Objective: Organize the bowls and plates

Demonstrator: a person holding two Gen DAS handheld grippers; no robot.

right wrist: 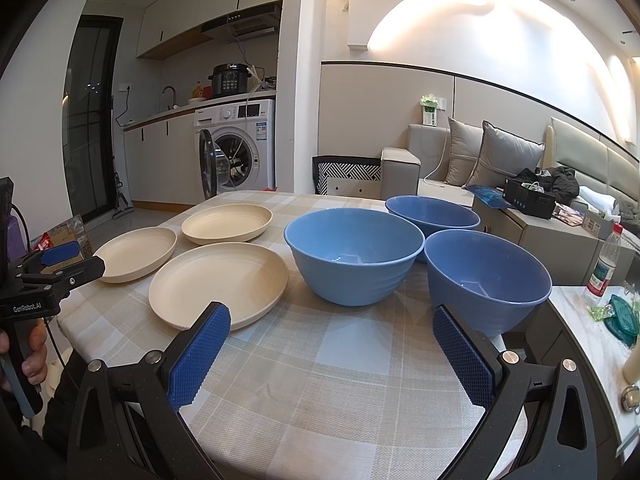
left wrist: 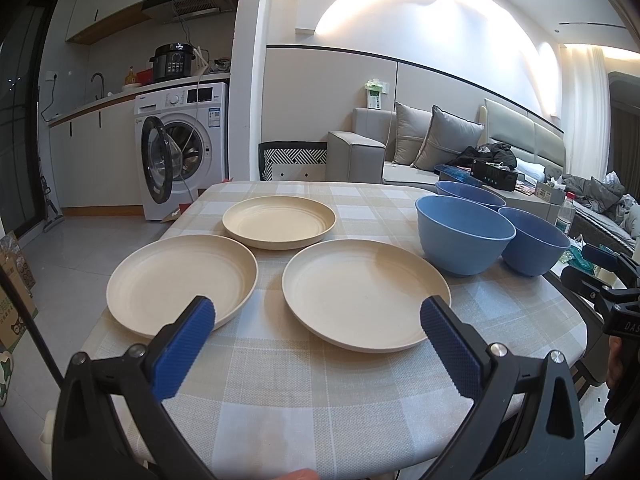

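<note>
- Three cream plates sit in the middle left of the left wrist view: the near plate [left wrist: 366,294], the left plate [left wrist: 182,282] and the far plate [left wrist: 279,222]. They lie flat and close together, and none is stacked.
- Three blue bowls stand to the right of the plates: the light blue bowl [right wrist: 354,256], the near dark bowl [right wrist: 488,280] and the far dark bowl [right wrist: 433,212]. They stand upright, very close to each other.
- All of them rest on the worktop [right wrist: 340,380], which has a checked cloth.
- The left gripper [left wrist: 318,322] is wide open and holds nothing. It hangs over the near edge, in front of the near plate.
- The right gripper [right wrist: 332,330] is wide open too and holds nothing. It is low in the frame, in front of the bowls.
- A hand [right wrist: 34,354] holds the left gripper's handle at the left edge of the right wrist view.
- A washing machine [left wrist: 182,148] with its door open stands behind, in the upper left.
</note>
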